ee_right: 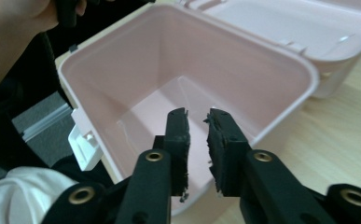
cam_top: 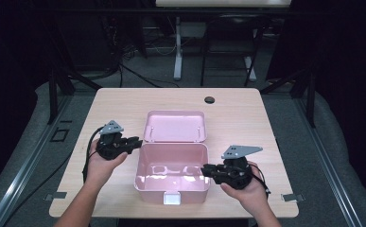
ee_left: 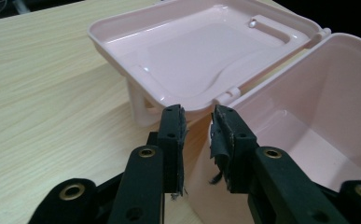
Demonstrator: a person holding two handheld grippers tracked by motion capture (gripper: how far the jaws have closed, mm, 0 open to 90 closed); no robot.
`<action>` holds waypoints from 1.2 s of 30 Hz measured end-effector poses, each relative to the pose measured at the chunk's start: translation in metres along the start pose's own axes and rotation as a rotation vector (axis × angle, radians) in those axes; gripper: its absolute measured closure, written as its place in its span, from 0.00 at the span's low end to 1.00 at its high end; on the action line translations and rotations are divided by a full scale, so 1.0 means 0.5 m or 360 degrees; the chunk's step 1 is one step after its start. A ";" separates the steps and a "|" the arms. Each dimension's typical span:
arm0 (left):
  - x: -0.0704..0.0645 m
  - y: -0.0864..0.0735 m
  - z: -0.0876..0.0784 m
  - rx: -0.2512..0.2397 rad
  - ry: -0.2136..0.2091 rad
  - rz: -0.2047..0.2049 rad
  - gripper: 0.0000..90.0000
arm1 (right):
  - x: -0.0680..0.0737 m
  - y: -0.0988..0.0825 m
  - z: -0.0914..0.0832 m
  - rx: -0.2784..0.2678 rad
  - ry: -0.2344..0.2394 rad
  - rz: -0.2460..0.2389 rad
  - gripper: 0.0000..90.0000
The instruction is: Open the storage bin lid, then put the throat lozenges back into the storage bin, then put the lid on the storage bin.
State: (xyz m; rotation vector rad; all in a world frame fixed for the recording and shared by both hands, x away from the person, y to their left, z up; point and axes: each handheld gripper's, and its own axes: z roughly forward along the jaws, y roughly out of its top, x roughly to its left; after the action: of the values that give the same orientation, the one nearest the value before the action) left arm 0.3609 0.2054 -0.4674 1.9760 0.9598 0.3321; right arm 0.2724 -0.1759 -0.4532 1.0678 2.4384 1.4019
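1. Your forearms enter the high view at six o'clock, and everything you are working on sits on the tabletop (cam_top: 114,101), a pale wood-grain surface with a small dark grommet hole (cam_top: 209,100) at twelve o'clock.

2. At the centre sits the pink box (cam_top: 171,182), open and with nothing visible inside, its white latch (cam_top: 172,198) facing you at six o'clock. Its lid (cam_top: 175,126) is swung fully back and lies flat at twelve o'clock from the tub, joined to it by the hinges.

3. Your left hand-held gripper (cam_top: 136,142) is at nine o'clock of the box, level with the hinge line. In the left gripper view (ee_left: 197,122) its jaws stand a little apart with nothing between them, the tips close to the lid's corner and the tub's rim but not pinching either.

4. Your right hand-held gripper (cam_top: 207,169) is at three o'clock, its tips over the tub's right rim. In the right gripper view (ee_right: 196,122) its jaws are slightly spread and empty, pointing down into the tub.

5. The box looks fully opened, so the step is likely a clean release. Widen both jaws before you pull away, so the worn pads do not catch the thin plastic rim.

6. Withdraw each hand outward toward its own side rather than up through the box, leaving the lid resting flat.
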 end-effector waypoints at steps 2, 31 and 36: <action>0.008 0.000 -0.007 -0.0017 0.0011 -0.0017 0.79 | -0.008 0.001 -0.013 -0.0031 -0.0027 0.0018 0.84; 0.084 -0.018 -0.082 0.0014 0.0067 -0.0191 0.59 | -0.166 -0.006 -0.007 0.0020 -0.0578 0.0237 0.58; 0.081 -0.019 -0.073 0.0043 0.0039 -0.0134 0.59 | -0.194 0.005 0.007 0.0125 -0.0638 0.0216 0.55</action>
State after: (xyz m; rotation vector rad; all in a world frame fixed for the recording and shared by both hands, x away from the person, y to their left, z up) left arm 0.3627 0.2600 -0.4593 1.9535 1.0651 0.2981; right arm 0.3469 -0.2341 -0.4744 1.3993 2.1780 1.0076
